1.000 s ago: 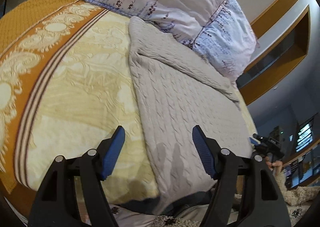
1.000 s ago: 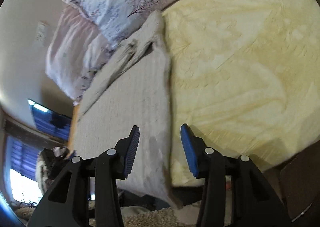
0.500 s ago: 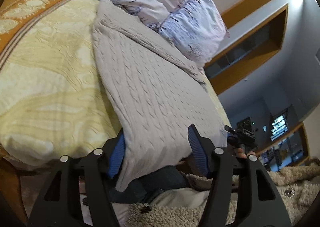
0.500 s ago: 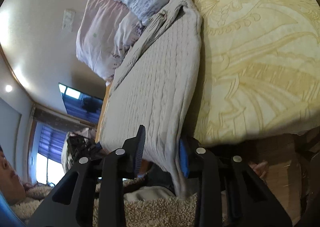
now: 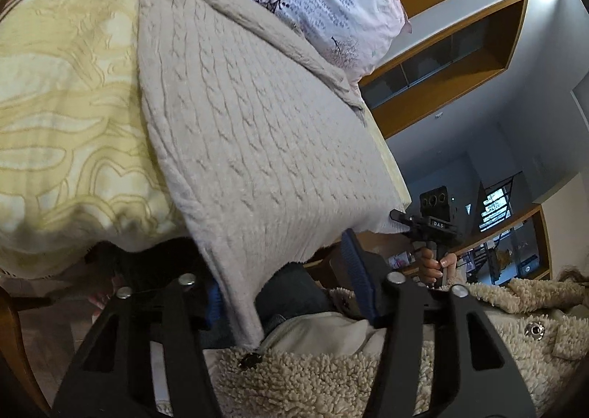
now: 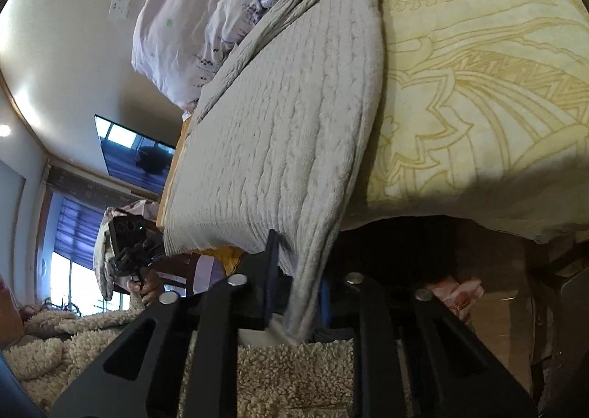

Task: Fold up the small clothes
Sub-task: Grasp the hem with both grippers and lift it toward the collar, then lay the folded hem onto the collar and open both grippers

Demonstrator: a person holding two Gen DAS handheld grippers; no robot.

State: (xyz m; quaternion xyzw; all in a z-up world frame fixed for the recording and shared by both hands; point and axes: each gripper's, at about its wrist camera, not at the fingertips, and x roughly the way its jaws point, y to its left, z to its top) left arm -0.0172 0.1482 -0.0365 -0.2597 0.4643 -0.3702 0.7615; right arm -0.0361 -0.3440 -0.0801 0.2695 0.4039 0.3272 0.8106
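Grey knit sweater flat on bed w/ hem over the edge, left gripper jaws closing round one hem corner, right gripper jaws closing on other.

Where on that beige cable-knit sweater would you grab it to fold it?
Grip the beige cable-knit sweater at its two hem corners, which hang over the yellow patterned bedspread's near edge, coming from below. The left gripper and right gripper are closing on them.
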